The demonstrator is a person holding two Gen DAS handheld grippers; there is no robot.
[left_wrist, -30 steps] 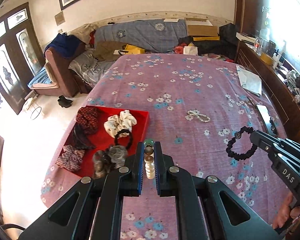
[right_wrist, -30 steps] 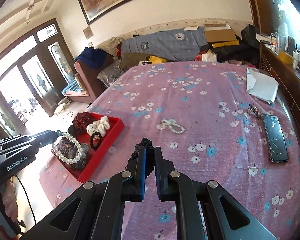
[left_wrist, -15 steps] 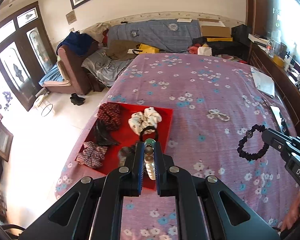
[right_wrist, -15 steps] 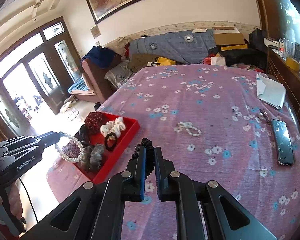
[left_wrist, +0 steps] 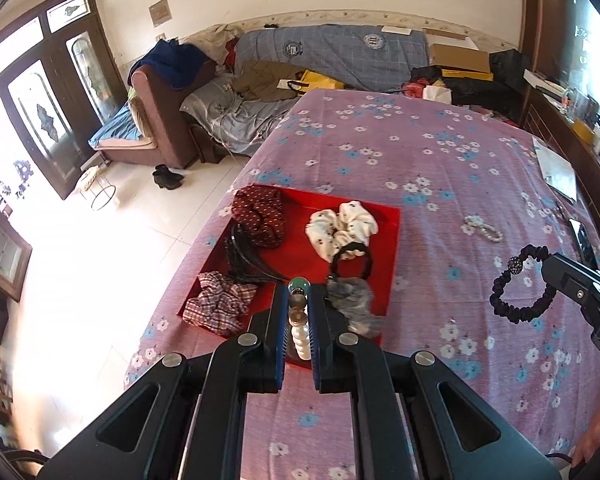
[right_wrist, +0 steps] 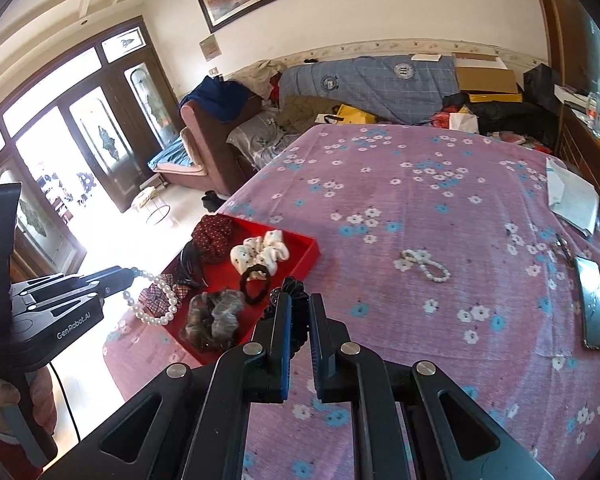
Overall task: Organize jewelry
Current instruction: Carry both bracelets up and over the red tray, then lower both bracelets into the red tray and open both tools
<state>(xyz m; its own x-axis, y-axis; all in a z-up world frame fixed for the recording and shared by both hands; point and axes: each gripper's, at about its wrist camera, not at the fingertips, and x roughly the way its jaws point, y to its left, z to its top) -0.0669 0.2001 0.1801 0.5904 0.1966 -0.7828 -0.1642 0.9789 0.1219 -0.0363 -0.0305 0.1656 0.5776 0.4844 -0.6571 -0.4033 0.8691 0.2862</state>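
Left gripper (left_wrist: 299,320) pinches the pearl bracelet (right_wrist: 152,300); right gripper (right_wrist: 300,320) pinches the black scrunchie (left_wrist: 520,284). Best lowered fully inside the red tray (left_wrist: 392,240) before letting go.

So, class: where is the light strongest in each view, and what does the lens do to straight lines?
Left wrist view: the floor by the glass doors is blown out white. Right wrist view: the doors glare too. Both views bend the edges of the bed and darken the corners.
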